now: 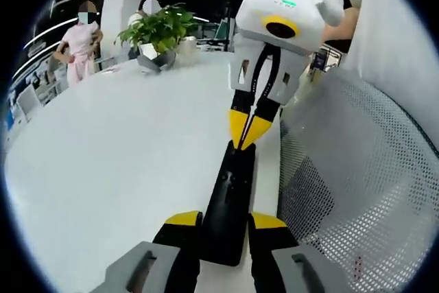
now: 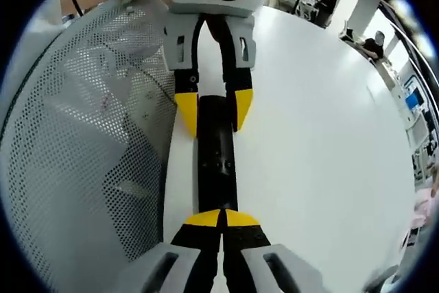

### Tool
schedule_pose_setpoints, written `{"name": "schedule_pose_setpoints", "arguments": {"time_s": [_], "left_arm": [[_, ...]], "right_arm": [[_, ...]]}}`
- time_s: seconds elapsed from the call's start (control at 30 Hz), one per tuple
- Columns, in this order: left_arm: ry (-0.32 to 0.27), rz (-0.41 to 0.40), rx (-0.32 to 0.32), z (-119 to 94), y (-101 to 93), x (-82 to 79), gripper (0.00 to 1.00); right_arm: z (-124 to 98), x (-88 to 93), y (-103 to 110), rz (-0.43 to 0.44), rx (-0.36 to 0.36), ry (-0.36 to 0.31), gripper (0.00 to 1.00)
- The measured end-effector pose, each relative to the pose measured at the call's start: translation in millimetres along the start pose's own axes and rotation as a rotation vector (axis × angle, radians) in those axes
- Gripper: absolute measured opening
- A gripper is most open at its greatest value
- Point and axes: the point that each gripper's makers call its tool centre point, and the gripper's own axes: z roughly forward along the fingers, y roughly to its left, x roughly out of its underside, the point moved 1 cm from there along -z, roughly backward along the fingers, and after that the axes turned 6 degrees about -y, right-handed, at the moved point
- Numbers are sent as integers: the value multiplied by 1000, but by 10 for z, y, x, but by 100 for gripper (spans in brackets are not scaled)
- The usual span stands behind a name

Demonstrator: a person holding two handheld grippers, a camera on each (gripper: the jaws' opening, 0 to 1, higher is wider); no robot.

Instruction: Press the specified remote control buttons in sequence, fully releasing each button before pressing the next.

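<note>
Black remote control [image 1: 230, 204] flat on white tabletop [image 1: 116, 169], near end clamped between left gripper [image 1: 226, 223] fingers; far end under narrowly closed tips of right gripper [image 1: 247, 132]. Perforated mesh chair back [image 1: 357, 190] just beside. Potted plant [image 1: 159, 32] and two people farther back.

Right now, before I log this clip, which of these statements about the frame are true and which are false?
1. The right hand-held gripper has its jaws closed together, tips at the remote. True.
2. The left hand-held gripper is well clear of the remote. False: its jaws stand on either side of the remote.
3. The remote lies inside the mesh basket. False: it lies on the white table beside the basket.
4. A potted plant stands at the table's far side. True.
</note>
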Motion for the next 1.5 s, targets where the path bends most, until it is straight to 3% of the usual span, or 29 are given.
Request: {"name": "schedule_pose_setpoints", "arguments": {"time_s": [0.17,0.27,0.4,0.53,0.63,0.97,1.23,1.33,1.5], "left_arm": [[-6,16,14,4,2,2,25],[-6,25,16,7,2,1,25],[2,54,13,10,-4,12,25],[-4,71,33,40,-42,8,24],[-5,75,31,45,-35,9,24],[-12,86,32,44,-30,9,24],[9,116,35,53,-53,3,26],[10,123,34,46,-53,5,26],[4,129,39,52,-52,1,25]], "right_arm": [[-11,9,2,43,7,-34,0],[-16,10,7,11,16,-95,0],[-43,9,-8,177,38,-211,0],[-75,-11,-22,146,71,-211,0],[-48,-90,18,147,48,-222,0],[2,-60,-4,43,35,-147,0],[5,-58,104,74,-47,-118,0],[13,-54,96,-8,-6,-100,0],[12,-50,89,27,13,-112,0]]}}
